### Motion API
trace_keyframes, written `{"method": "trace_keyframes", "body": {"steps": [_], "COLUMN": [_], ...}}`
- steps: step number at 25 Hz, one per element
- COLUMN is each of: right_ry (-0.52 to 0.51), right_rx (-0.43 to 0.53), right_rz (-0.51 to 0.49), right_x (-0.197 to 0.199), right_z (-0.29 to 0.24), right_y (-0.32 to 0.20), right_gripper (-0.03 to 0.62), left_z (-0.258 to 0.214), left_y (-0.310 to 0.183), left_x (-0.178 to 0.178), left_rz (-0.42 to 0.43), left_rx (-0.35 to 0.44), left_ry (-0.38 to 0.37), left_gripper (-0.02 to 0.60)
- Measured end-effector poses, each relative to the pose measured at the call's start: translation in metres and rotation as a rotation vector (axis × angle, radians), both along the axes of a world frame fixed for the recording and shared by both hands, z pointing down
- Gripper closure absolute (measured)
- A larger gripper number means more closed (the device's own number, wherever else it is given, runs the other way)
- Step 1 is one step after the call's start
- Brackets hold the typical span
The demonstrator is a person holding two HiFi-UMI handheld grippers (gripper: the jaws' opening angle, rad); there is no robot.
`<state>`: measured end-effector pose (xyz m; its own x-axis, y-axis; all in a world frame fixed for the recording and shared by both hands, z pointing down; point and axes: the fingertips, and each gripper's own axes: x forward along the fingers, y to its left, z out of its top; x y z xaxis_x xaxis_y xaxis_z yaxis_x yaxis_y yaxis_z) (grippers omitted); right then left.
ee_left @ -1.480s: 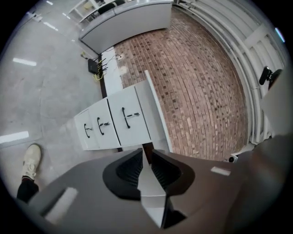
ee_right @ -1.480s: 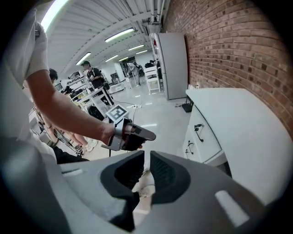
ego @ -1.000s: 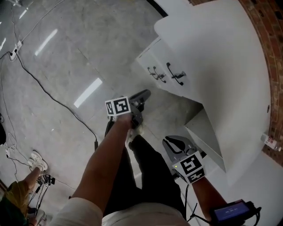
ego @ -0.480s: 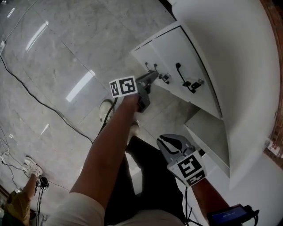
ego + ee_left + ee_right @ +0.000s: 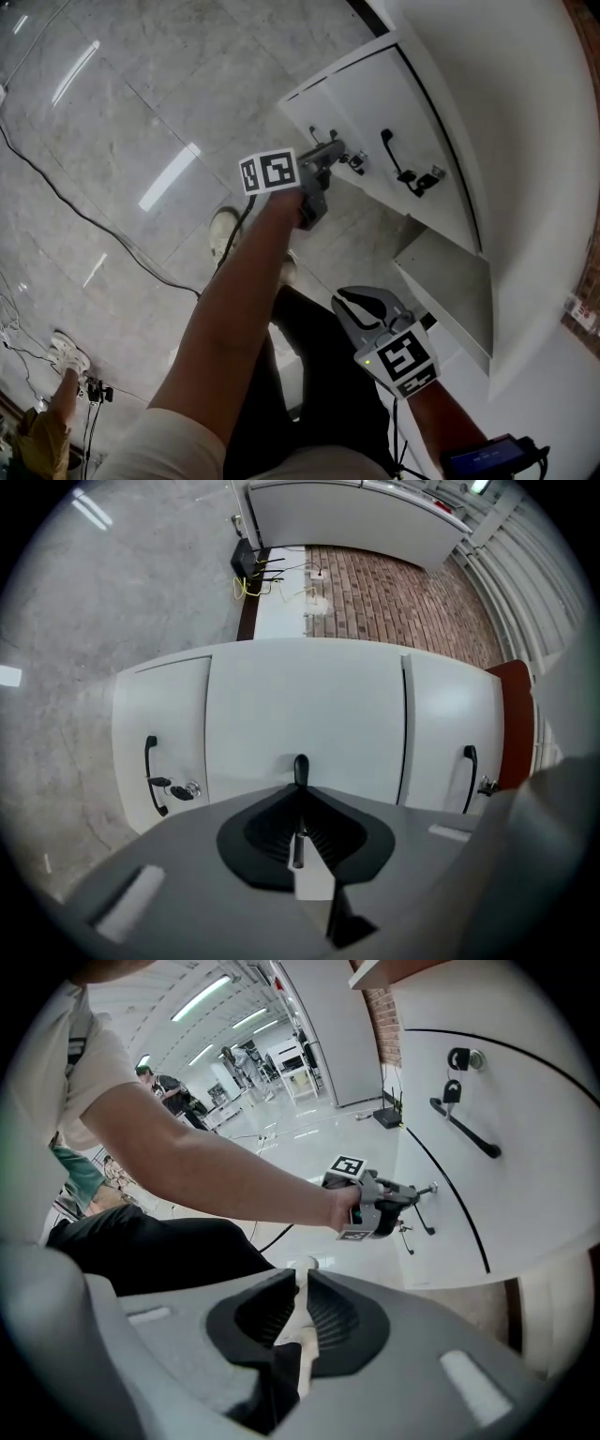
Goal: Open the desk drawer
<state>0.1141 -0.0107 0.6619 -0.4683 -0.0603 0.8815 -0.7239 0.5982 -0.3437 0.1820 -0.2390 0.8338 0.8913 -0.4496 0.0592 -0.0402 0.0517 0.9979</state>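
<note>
Two units, we log both pressed together: left hand-held gripper (image 5: 328, 153) at the drawer handle (image 5: 300, 766); right hand-held gripper (image 5: 361, 302) empty, 5 o'clock from it.

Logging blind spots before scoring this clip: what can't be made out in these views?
1. Middle handle: the left gripper view shows only its top. The left gripper covers the rest, so contact cannot be judged.
2. Behind the white fronts: all are closed in every view.
3. Key by the left handle: too small for detail in the left gripper view.
</note>
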Motion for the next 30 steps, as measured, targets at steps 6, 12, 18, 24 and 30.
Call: {"method": "trace_keyframes", "body": {"steps": [6, 12, 18, 24, 30], "right_ry": [0.010, 0.004, -0.008, -0.003, 0.001], "right_rx": [0.017, -0.002, -0.001, -0.001, -0.005], "right_rz": [-0.022, -0.043, -0.079, -0.092, -0.082], "right_x": [-0.001, -0.013, -0.024, -0.023, -0.018], "right_z": [-0.004, -0.007, -0.012, -0.016, -0.013], "right_y": [-0.004, 0.010, 0.014, 0.017, 0.021], "right_gripper": [0.559, 0.559, 0.559, 0.559, 0.559], "left_z": [0.000, -0.001, -0.001, -0.001, -0.001], "left_y": [0.014, 0.039, 0.058, 0.070, 0.069], "left_x": [-0.014, -0.042, -0.067, -0.082, -0.083], "left_rz": [0.014, 0.015, 0.014, 0.017, 0.003], "left_rx": [0.003, -0.010, -0.019, -0.014, -0.004], "left_ry": [-0.013, -0.025, -0.046, -0.043, -0.051], "left_gripper": [0.558, 0.558, 0.558, 0.558, 0.554]}}
